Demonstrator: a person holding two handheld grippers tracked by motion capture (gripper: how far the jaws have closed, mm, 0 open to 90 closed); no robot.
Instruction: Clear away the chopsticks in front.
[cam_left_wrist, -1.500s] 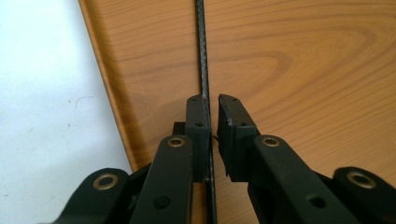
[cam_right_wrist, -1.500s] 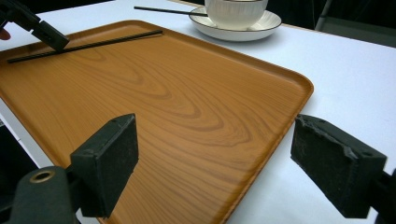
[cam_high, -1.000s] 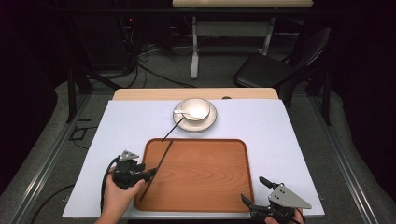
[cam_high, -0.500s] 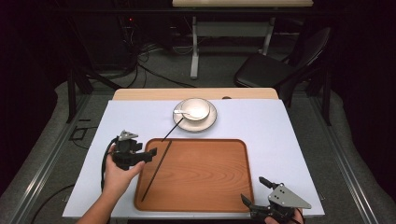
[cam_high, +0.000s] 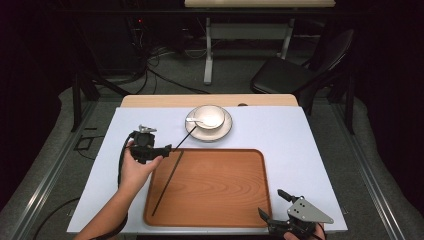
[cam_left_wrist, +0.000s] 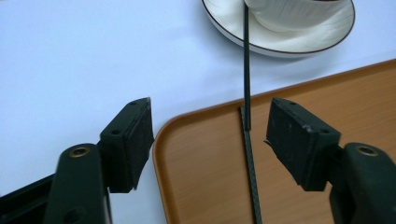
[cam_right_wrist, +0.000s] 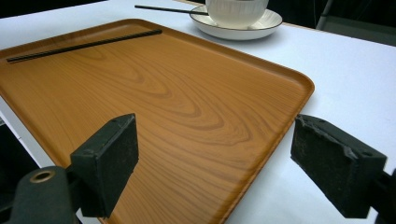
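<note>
A wooden tray (cam_high: 215, 200) lies on the white table, and one black chopstick (cam_high: 167, 184) rests along its left side. A second chopstick (cam_high: 183, 138) leans from the table onto the saucer (cam_high: 224, 131), which carries a white bowl (cam_high: 210, 116) with a spoon. My left gripper (cam_high: 167, 148) hovers at the tray's far left corner. Its jaws have just been opening and now stand wide apart over the tray chopstick (cam_left_wrist: 251, 163) without touching it. My right gripper (cam_high: 272, 202) stands open and empty at the tray's near right corner (cam_right_wrist: 280, 93).
The white table top (cam_high: 290, 140) ends in a wooden strip behind the saucer. A black chair (cam_high: 295, 75) and a table frame stand on the floor beyond. A cable trails from the left gripper along the forearm.
The left gripper has let go of the chopstick, which now lies in the tray. The left hand has moved away from me, up to the tray's far left corner. The right gripper has kept still.
</note>
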